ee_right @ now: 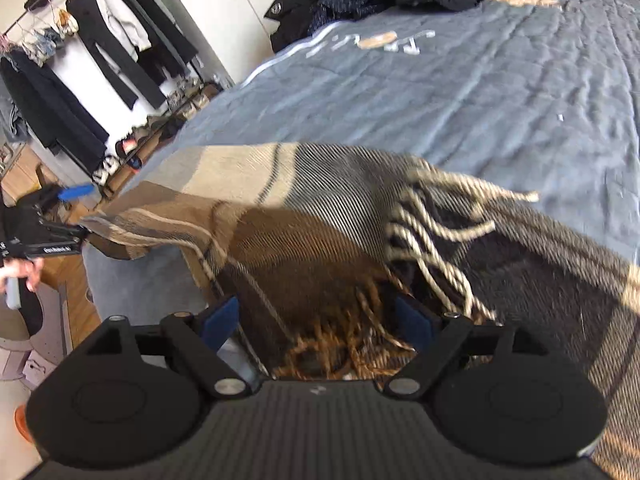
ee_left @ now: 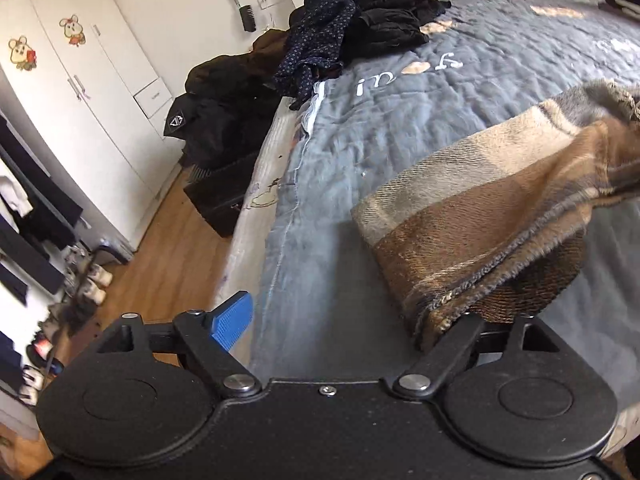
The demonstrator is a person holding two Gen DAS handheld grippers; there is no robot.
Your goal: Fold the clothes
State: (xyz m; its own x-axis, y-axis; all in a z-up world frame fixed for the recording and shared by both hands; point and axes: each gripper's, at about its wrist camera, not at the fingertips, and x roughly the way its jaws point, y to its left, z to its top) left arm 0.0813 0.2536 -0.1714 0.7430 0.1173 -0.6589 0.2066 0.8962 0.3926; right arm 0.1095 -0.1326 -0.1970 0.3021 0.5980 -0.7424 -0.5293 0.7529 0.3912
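In the left wrist view, your left hand-held gripper (ee_left: 344, 320) stands wide over the bed (ee_left: 400, 128) near its left edge, with nothing pinched; the plaid scarf (ee_left: 472, 216) drapes over its right finger. In the right wrist view, your right hand-held gripper (ee_right: 316, 324) is also wide, the scarf's fringed end (ee_right: 432, 220) lying loose between its fingers. You seem to be between folds, so next close on both ends before carrying one across.
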